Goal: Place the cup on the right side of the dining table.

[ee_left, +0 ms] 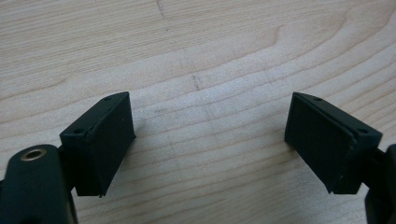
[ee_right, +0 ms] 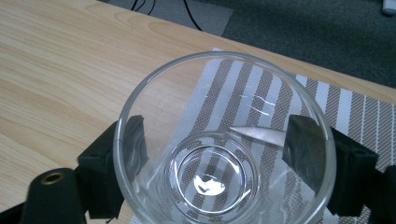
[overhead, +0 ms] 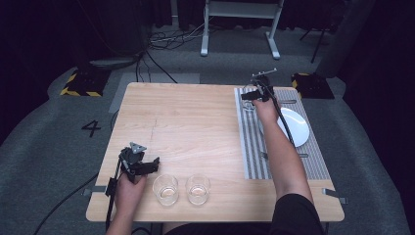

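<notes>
Between the right tongs (ee_right: 219, 163) stands a clear, empty glass (ee_right: 224, 140).

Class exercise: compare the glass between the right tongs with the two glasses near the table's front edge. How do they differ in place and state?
The held glass sits between the right tongs, at the far corner of the striped mat; the two front glasses stand free on bare wood, untouched, beside the open left tongs. The held glass is alone; the front glasses stand side by side. All are clear, upright and look empty.

A light wooden table (overhead: 195, 122) carries a striped placemat (overhead: 254, 147) and two empty glasses (overhead: 165, 189) near its front edge.
</notes>
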The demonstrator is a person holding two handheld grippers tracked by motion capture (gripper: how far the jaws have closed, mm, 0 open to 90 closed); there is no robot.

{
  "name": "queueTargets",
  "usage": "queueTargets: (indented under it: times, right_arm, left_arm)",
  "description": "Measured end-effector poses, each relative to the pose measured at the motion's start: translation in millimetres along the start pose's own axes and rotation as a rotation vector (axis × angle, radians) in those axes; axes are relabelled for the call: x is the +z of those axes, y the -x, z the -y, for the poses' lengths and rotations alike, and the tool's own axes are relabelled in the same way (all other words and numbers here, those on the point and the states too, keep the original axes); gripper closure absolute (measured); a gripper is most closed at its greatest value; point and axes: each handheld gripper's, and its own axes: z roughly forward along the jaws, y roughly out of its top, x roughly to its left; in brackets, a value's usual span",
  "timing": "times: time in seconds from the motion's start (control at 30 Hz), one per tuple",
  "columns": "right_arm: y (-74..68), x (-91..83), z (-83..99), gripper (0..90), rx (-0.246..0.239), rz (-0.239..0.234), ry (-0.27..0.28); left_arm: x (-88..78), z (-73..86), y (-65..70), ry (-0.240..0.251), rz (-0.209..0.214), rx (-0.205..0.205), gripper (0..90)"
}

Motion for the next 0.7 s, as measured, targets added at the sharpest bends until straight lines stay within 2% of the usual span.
queueTargets:
  times: [0.23, 0.7]
  right_arm:
    - [1.5, 7.7, 5.8, 19.2, 0.017, 0.001, -0.034]
    - [6.1, 12.4, 18.5, 19.2, 0.033, -0.001, -0.041]
  left_arm:
    - [0.0, 0.0, 0.0, 0.000, 0.000, 0.000, 16.0]
    - [0.0, 0.0, 0.0, 0.000, 0.000, 0.000, 16.0]
